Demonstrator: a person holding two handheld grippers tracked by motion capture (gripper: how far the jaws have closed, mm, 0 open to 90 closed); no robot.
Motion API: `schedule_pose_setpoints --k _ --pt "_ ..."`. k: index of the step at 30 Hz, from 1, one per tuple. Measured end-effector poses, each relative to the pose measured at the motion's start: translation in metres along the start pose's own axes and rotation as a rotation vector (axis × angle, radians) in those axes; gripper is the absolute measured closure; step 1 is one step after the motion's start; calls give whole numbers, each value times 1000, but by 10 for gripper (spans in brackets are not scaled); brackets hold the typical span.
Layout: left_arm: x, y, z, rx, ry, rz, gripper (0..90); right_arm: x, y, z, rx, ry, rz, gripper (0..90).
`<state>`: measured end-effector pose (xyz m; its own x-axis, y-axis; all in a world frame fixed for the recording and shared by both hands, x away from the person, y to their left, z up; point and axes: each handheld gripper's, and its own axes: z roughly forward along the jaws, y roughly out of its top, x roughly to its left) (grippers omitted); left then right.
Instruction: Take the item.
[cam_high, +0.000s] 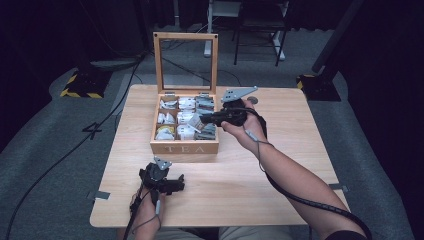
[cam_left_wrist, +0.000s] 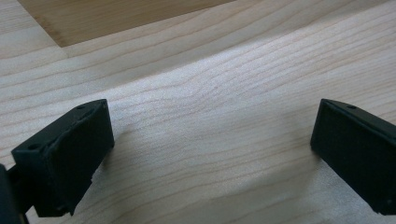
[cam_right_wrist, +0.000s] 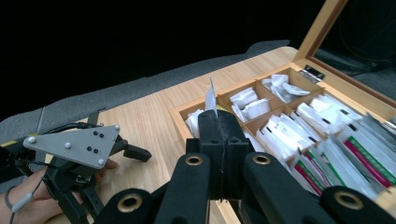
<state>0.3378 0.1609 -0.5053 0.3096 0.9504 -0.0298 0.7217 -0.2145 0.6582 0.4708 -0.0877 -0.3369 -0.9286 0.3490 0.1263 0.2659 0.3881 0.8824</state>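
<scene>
Pale wood table (cam_high: 280, 150) — tan tea box (cam_high: 185, 147), white sachets (cam_right_wrist: 250, 102); some sachets striped green and red (cam_right_wrist: 369, 161).

The tea box (cam_high: 184, 146) is sitting mid-table (cam_high: 280, 185), lid standing open behind it. Your right gripper (cam_high: 202, 121) is hanging over its right compartments; your left gripper (cam_high: 176, 184) is resting nearer you, left.

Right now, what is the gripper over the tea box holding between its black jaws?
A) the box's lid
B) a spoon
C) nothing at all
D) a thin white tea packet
D: in the right gripper view, the right gripper has its jaws closed on a thin white tea packet that sticks up above the open tea box.
</scene>
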Motion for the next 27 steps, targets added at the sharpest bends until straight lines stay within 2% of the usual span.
schedule_pose_setpoints --k 1,5,6,8,9,14,16,27 --pt "0 0 0 0 0 5 0 -2 -2 -10 -17 -9 12 900" --pt "1 -1 -1 -3 -4 8 1 -4 -4 -22 -27 -25 19 900" --pt "1 -1 -1 -3 -5 12 1 -6 -8 -32 -27 -40 23 900" --pt "1 -1 -1 -3 -5 13 0 -7 -9 -35 -27 -46 26 900" --pt "2 -1 -1 -2 -7 13 0 -11 -13 -44 -25 -61 35 900" --pt "1 -1 -1 -3 -4 12 0 -18 -19 -60 -33 -86 45 900" --pt "0 -1 -1 -2 1 4 0 -25 -22 -73 -42 -110 59 900" --pt "-1 0 0 -2 10 -2 0 -35 -27 -111 -37 -179 46 900"
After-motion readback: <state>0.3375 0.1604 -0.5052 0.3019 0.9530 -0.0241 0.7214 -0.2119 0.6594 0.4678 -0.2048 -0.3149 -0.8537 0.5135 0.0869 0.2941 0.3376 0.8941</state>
